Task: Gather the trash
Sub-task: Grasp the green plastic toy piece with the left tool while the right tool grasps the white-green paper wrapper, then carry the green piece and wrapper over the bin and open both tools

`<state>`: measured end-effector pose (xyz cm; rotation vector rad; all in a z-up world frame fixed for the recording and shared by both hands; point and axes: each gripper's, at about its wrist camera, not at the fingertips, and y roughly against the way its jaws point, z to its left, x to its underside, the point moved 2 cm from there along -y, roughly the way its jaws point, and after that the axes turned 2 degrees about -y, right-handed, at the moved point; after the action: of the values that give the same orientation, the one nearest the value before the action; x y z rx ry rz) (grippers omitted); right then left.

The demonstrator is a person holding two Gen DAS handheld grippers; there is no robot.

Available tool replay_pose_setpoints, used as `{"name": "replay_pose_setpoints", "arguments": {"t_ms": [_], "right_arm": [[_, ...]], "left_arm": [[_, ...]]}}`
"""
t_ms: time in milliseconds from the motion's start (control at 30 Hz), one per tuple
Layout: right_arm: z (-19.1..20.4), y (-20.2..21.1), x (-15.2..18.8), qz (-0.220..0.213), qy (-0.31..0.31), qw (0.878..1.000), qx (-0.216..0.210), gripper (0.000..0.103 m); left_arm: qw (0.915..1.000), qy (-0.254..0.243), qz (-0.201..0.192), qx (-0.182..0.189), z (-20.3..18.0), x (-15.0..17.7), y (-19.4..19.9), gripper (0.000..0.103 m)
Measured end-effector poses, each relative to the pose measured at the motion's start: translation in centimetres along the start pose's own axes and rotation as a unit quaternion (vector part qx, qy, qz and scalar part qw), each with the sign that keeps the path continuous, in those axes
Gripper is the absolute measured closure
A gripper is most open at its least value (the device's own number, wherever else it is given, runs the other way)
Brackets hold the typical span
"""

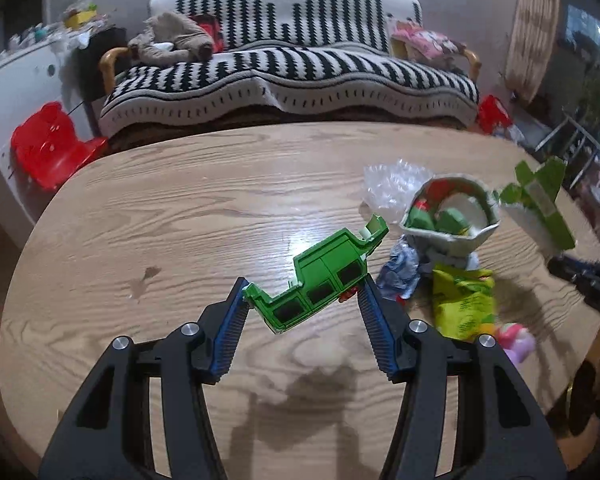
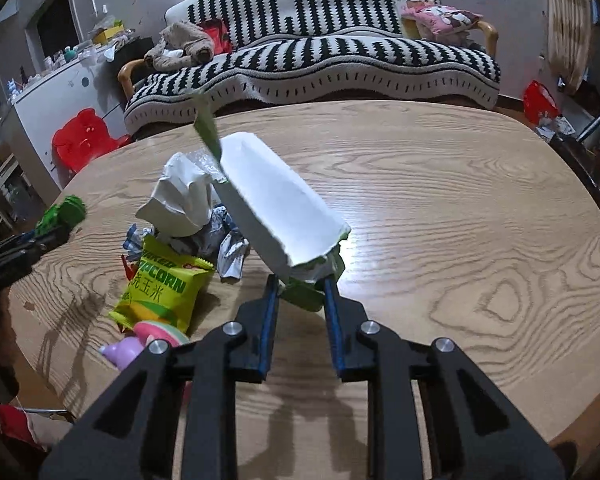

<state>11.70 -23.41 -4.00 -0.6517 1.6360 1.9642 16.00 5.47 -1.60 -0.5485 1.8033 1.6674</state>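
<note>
- The left gripper point(image 1: 304, 296) is clenched on a green cardboard cutout point(image 1: 320, 280), one pad at each end, and the piece hangs clear above the wooden table point(image 1: 180, 220).
- The cutout's long axis runs from about 8 o'clock to 2 o'clock in the left wrist view, its narrow tab end pointing up toward 2 o'clock.
- Around it in that view: a pile of rubbish at 3 o'clock, made up of a crushed paper bowl point(image 1: 452, 216) with green scraps inside, a clear plastic wrapper point(image 1: 388, 184) behind it, a crumpled foil wrapper point(image 1: 400, 272) and a yellow-green popcorn bag point(image 1: 464, 300). A pink toy point(image 1: 516, 340) lies near 4 o'clock.
- The right gripper point(image 2: 302, 292) grips the bottom end of a torn green-and-white carton point(image 2: 276, 208), lifted off the table.
- The carton's long axis runs from 5 o'clock up to 11 o'clock in the right wrist view, with a green flap sticking up at the far end.
- The carton partly hides the pile, which sits at 9 o'clock of it.
- A black-and-white striped sofa point(image 2: 340, 60) stands beyond the table at 12 o'clock; a red plastic chair point(image 2: 84, 140) stands at 10 o'clock.
</note>
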Motion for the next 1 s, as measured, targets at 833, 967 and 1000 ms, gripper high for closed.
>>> {"name": "replay_pose_setpoints", "arguments": {"t_ms": [833,967,1000], "right_arm": [[-17.2,19.2,10.3,-0.053,-0.135,0.984,0.101,0.080],[-23.2,23.0,15.2,-0.043,-0.190,0.969,0.153,0.080],[-24.4,23.7,16.2,-0.038,-0.200,0.966,0.162,0.080]], "left_arm": [[0.9788,-0.137,-0.003,0.152,-25.5,3.7,5.0,0.049],[0.9593,-0.186,0.004,0.212,-34.2,6.5,5.8,0.049],[0.9524,-0.199,0.009,0.231,-36.6,7.5,5.9,0.049]]}}
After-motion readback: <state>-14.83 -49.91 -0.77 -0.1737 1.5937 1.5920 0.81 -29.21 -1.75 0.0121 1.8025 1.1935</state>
